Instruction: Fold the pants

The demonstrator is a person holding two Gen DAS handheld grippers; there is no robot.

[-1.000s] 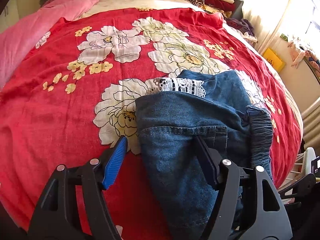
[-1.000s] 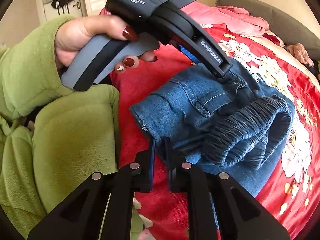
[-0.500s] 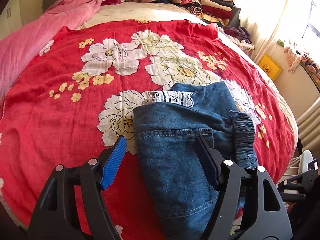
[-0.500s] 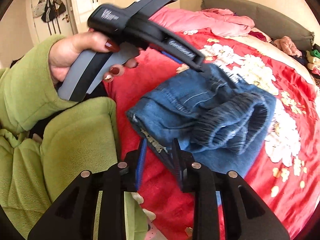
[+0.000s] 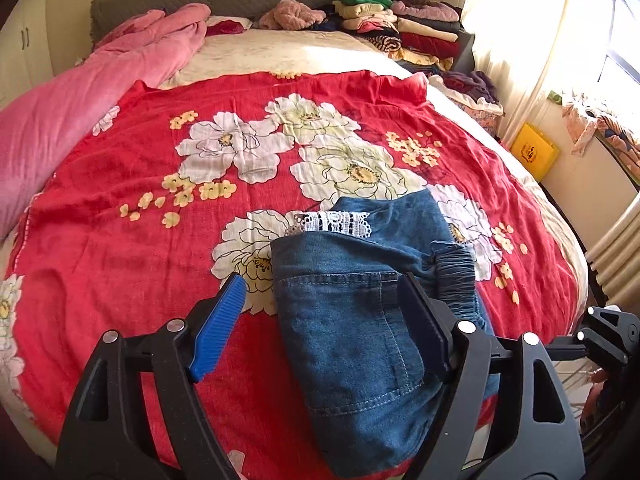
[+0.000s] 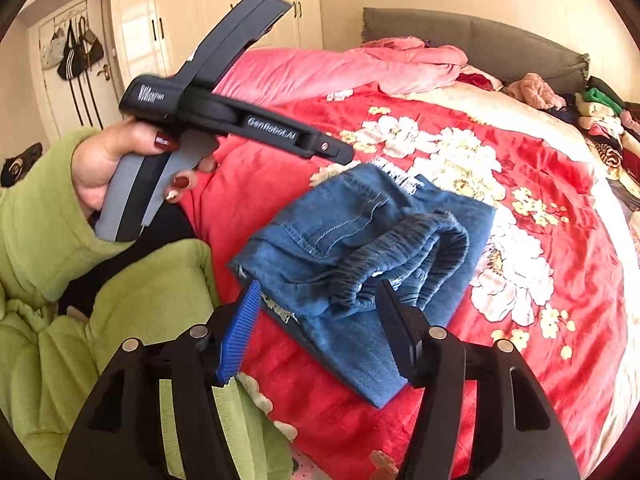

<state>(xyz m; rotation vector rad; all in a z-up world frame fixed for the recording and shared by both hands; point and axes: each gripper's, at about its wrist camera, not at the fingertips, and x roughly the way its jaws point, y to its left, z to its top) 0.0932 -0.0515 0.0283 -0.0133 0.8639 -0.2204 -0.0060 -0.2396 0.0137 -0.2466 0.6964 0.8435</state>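
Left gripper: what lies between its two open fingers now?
In the left wrist view, the folded jeans on the red bedspread lie between the left gripper fingers, untouched.

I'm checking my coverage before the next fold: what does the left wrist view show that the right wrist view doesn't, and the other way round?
Only the left wrist view shows the window side: the curtain and a yellow bag on the floor.

Only the right wrist view shows the person's left hand holding the left hand-held gripper from outside, the green sleeve, the wardrobe and the bags on the door.

Both show the folded jeans on the red floral cover, the pink blanket, the clothes stack and the open right hand-held gripper.
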